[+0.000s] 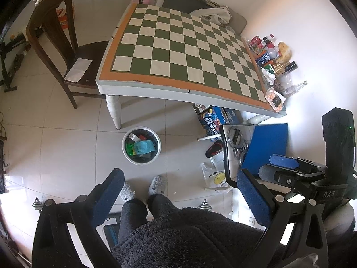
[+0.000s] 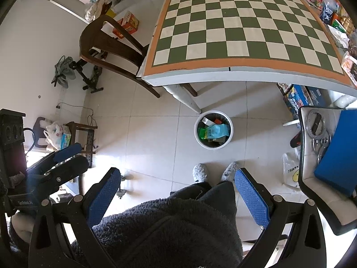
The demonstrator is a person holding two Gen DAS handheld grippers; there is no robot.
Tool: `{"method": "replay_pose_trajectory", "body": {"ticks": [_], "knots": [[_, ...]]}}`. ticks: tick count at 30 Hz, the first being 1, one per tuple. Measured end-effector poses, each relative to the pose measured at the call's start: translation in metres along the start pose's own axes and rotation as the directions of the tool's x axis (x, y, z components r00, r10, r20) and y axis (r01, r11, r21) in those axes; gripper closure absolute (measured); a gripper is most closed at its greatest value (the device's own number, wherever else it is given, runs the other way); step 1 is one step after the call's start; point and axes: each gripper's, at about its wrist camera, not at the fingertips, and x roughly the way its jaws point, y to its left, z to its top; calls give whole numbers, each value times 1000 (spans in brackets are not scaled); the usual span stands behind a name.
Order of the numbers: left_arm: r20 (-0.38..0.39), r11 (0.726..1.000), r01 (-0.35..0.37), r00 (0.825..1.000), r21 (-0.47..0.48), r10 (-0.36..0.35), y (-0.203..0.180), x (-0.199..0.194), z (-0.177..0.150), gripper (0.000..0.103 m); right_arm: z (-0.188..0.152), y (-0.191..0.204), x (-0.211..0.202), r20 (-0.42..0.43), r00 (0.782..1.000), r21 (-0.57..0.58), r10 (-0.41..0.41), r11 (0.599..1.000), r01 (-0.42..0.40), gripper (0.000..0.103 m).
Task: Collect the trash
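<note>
A white round trash bin (image 1: 141, 145) stands on the floor by the table leg, holding a teal packet and other wrappers; it also shows in the right wrist view (image 2: 213, 130). Trash, including packets, bottles and cans (image 1: 271, 64), lies along the right edge of the checkered table (image 1: 178, 44), and at the right edge of the right wrist view (image 2: 334, 17). My left gripper (image 1: 180, 192) is open and empty, held high over the person's legs. My right gripper (image 2: 178, 189) is open and empty. In the left wrist view the right gripper (image 1: 263, 167) appears at the right.
A dark wooden chair (image 1: 64, 51) stands left of the table. A white side table (image 2: 312, 183) with a blue pad (image 1: 267, 147) and metal rings is at the right. Boxes (image 1: 212, 118), a sandal and a plastic bag (image 1: 215, 177) lie on the floor.
</note>
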Motion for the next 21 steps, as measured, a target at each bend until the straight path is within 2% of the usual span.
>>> {"method": "replay_pose_trajectory", "body": {"ticks": [21], "knots": [[-2, 1000, 3, 1000, 4, -3, 3, 0, 1, 0, -2, 0, 1, -3, 1000, 4, 4, 1000, -4, 0]]}}
